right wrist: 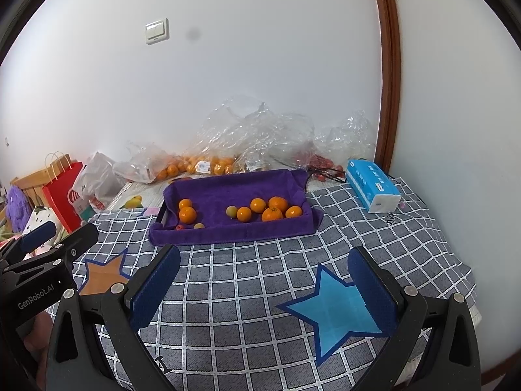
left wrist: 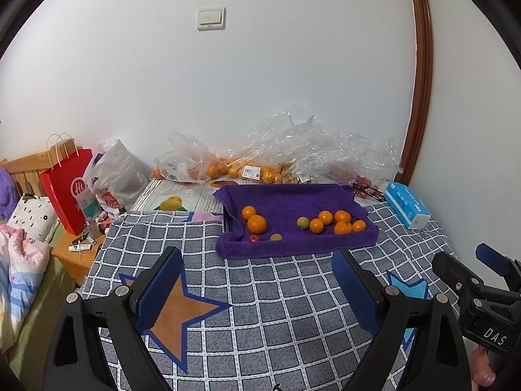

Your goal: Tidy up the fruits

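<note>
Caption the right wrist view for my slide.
Open right claw hovers before a purple towel-lined tray of oranges.

Small red fruit [right wrist: 179, 227] half hidden behind towel [right wrist: 228, 233] fold, perhaps tomato.

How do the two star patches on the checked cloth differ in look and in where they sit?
The orange star is brownish orange; the blue star is light blue. In the right wrist view the orange star lies at the left, by the left gripper; the blue star lies between the right gripper's open fingers. Both have dark blue outlines and lie flat.
</note>
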{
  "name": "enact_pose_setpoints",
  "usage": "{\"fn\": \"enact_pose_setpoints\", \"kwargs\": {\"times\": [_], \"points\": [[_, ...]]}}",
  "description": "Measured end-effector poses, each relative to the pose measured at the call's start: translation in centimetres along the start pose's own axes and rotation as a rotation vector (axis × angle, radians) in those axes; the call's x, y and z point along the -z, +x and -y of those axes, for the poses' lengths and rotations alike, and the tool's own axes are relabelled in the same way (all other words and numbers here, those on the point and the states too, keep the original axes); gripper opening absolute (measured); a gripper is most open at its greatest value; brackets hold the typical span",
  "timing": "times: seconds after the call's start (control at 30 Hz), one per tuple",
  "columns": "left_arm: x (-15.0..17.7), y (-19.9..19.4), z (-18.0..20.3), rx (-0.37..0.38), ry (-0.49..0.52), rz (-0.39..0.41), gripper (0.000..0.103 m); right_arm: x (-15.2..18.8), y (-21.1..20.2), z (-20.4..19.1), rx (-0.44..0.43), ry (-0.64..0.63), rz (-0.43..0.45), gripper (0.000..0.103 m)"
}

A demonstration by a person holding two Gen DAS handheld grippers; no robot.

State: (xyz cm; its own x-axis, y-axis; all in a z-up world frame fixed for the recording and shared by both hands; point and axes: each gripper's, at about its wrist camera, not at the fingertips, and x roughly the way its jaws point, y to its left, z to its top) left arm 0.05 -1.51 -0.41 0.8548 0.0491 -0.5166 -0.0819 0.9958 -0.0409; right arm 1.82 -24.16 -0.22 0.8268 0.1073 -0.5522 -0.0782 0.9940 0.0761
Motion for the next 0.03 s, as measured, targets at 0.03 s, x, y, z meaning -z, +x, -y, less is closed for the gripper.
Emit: {"fn": "enact_pose_setpoints", "kwargs": {"times": [0.03], "points": [[0.05,-0.06,0.06,-0.002,0.005,0.004,0.093,-0.01,-0.01,-0.02,-0.001,0.000,0.001,0.101]]}}
